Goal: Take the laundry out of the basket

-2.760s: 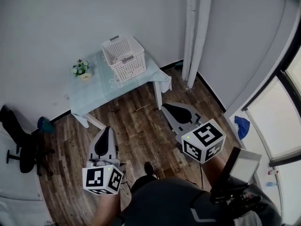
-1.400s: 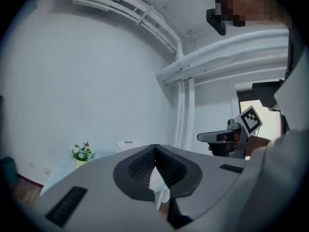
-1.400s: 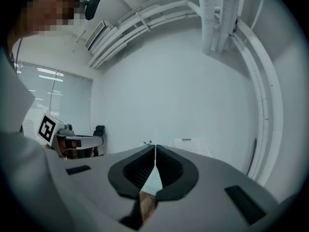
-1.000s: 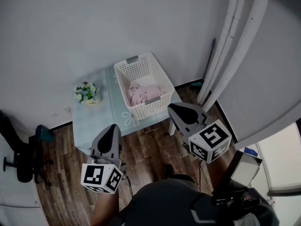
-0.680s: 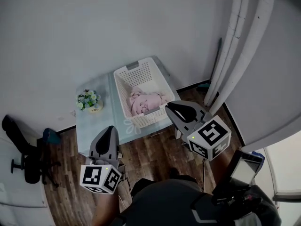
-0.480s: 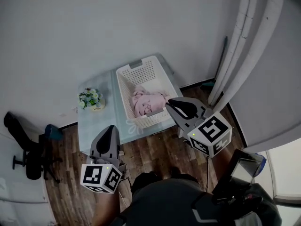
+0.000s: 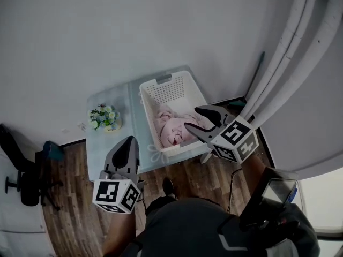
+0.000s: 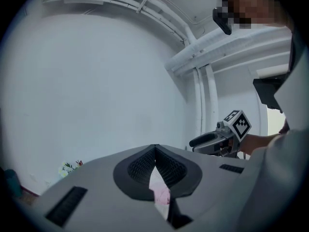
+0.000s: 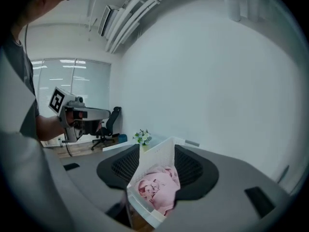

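A white slatted laundry basket [image 7: 180, 89] stands on a small pale-blue table [image 7: 110, 144] against the wall, with pink laundry [image 7: 172, 129] bunched in it. My right gripper [image 7: 197, 120] hovers over the basket's near right rim, its jaws opening, with nothing between them. In the right gripper view the basket [image 9: 161, 159] and the pink laundry [image 9: 155, 188] show through the gap of the right gripper [image 9: 157, 152]. My left gripper [image 7: 127, 142] is shut and empty, held over the table's near edge, left of the basket. The left gripper [image 8: 155, 149] has its tips touching.
A small pot of flowers [image 7: 105, 119] sits on the table's left part. A black office chair [image 7: 21, 171] stands on the wooden floor at the far left. White pipes [image 7: 292, 47] run down the right wall. A device with a screen [image 7: 274, 189] hangs at the person's right.
The table and basket have come closer in the head view. My right gripper has moved forward over the basket and its jaws have parted. The left gripper has kept its place.
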A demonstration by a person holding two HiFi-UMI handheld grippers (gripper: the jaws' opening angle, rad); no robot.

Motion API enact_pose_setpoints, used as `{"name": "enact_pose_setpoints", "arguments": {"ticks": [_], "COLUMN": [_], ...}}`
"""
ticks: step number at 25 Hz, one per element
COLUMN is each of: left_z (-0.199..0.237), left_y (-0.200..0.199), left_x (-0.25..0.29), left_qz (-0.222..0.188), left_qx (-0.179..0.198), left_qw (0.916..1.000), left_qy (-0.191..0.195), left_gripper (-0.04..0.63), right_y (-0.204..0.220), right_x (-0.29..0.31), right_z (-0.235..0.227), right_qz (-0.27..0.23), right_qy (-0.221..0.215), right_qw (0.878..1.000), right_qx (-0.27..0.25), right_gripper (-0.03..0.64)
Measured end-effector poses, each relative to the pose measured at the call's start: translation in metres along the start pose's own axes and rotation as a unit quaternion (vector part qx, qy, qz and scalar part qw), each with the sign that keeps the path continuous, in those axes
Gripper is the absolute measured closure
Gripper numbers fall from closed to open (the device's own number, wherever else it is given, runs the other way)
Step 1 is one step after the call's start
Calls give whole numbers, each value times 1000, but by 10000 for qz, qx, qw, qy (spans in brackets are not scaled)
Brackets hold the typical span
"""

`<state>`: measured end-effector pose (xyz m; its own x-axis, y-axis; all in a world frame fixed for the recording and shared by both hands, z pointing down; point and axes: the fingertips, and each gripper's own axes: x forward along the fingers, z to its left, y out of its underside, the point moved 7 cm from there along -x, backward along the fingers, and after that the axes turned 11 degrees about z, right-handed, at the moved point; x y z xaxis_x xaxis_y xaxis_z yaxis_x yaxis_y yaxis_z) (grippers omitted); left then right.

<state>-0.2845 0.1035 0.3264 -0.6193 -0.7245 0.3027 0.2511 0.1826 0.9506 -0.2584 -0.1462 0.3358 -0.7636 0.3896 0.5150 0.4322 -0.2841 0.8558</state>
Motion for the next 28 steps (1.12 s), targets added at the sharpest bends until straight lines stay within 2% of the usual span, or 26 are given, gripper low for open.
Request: {"name": "enact_pose_setpoints", "arguments": {"ticks": [5, 7, 10, 14, 17, 20, 24, 27, 28], "left_z": [36, 47, 58, 72, 81, 85, 96, 105, 108], "left_y": [-4, -7, -7, -7, 2, 3, 12, 18, 20], "left_x": [23, 32, 44, 56, 59, 70, 78, 81, 82], "left_qz": [-67, -23, -11, -5, 180, 277, 391, 495, 525], "left_qx": [-106, -84, -103, -93, -125, -129, -173, -221, -249], "left_qw": [9999, 9999, 9998, 9996, 9994, 9991, 9987, 9982, 9980], "left_qy": [110, 134, 190, 257, 279, 288, 267, 239, 229], "left_gripper": [588, 588, 588, 588, 588, 588, 588, 588, 588], "right_y": [-3, 0, 13, 32, 53, 69, 97, 123, 132], "right_x": [58, 81, 114, 152, 178, 195, 214, 229, 234], "right_z": [-11, -14, -19, -24, -17, -22, -27, -31, -32], "right_qz": [895, 1252, 1858, 2613, 2978, 3512, 4235, 4714, 4791], "right_qy": [-447, -653, -944, -1364, -1615, -1893, -2144, -2157, -2162], "right_qw": [9933, 9868, 9712, 9395, 9174, 8908, 8531, 8205, 8137], "right_qx": [-584, -789, -1157, -1746, -2087, -2176, -2165, -2410, -2482], "right_gripper": [296, 240, 200, 185, 184, 182, 135, 111, 105]}}
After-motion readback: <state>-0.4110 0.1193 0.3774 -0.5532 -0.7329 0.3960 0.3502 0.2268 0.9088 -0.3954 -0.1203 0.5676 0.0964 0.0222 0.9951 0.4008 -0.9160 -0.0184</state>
